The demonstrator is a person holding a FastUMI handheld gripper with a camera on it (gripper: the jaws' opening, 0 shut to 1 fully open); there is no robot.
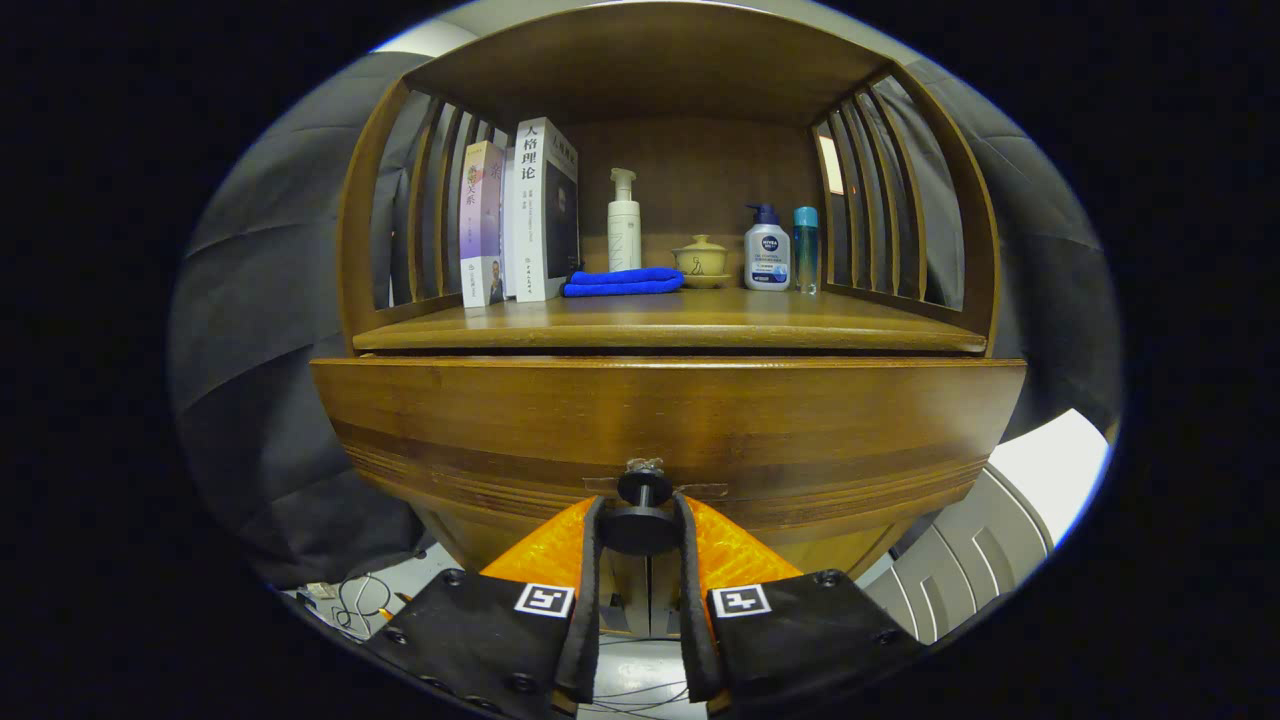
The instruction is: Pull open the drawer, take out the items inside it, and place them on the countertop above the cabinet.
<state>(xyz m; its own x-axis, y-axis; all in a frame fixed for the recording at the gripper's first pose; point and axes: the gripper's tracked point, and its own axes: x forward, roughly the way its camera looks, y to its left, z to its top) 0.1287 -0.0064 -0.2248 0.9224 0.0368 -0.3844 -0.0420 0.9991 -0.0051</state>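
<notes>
1. Gripper (640, 525) points level at the drawer front (668, 420), low and centred on it.
2. Fingers closed down narrow around the black drawer knob (640, 528); both fingers (592, 560) sit against the knob's sides, so it looks clamped.
3. Knob stem runs into the drawer front just above the fingertips.
4. Drawer front stands forward of the worktop (670, 322) edge; drawer interior is hidden, contents can't tell.
5. On the worktop, beyond the fingers: two upright books (525, 215) left, folded blue cloth (622, 282) beside them, white pump bottle (624, 222) behind the cloth, small lidded pot (703, 260), squat pump bottle (767, 250) and slim teal-capped bottle (805, 250) right.
</notes>
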